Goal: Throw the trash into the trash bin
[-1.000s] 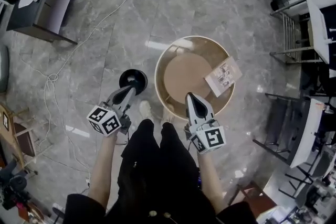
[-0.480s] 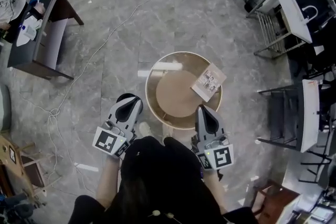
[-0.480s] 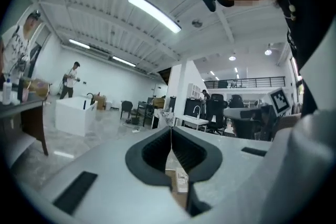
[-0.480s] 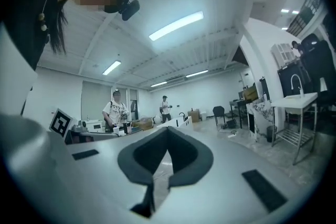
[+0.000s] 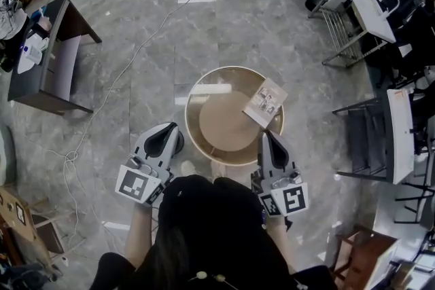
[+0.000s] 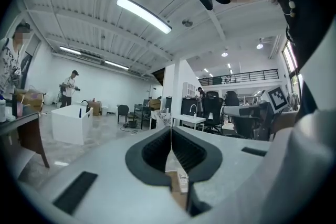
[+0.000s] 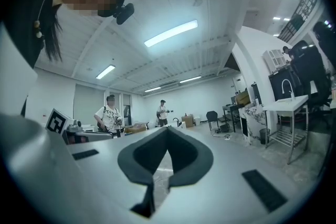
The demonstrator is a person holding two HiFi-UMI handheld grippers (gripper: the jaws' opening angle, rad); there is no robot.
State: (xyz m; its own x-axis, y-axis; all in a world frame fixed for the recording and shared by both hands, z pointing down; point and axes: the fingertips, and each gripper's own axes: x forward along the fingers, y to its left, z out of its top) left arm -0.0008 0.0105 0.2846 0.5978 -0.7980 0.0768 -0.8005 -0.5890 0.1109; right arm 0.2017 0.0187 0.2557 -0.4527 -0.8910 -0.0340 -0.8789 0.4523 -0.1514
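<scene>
Trash: flat printed card (image 5: 265, 102) on right rim of round tan table (image 5: 221, 120). Left gripper (image 5: 165, 132), right gripper (image 5: 266, 135): jaws closed, empty, by table's near edge.

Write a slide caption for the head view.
Left gripper and right gripper, both shut, near a round table.

Two grippers (image 5: 166, 132) (image 5: 267, 138), one round table (image 5: 221, 120), one flat packet (image 5: 265, 102)

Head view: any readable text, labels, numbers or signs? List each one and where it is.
No legible text anywhere.
Card on the round table: printed pictures and print, too small to read.
Marker cube on left gripper, same on right gripper: square patterns only, no words.
</scene>
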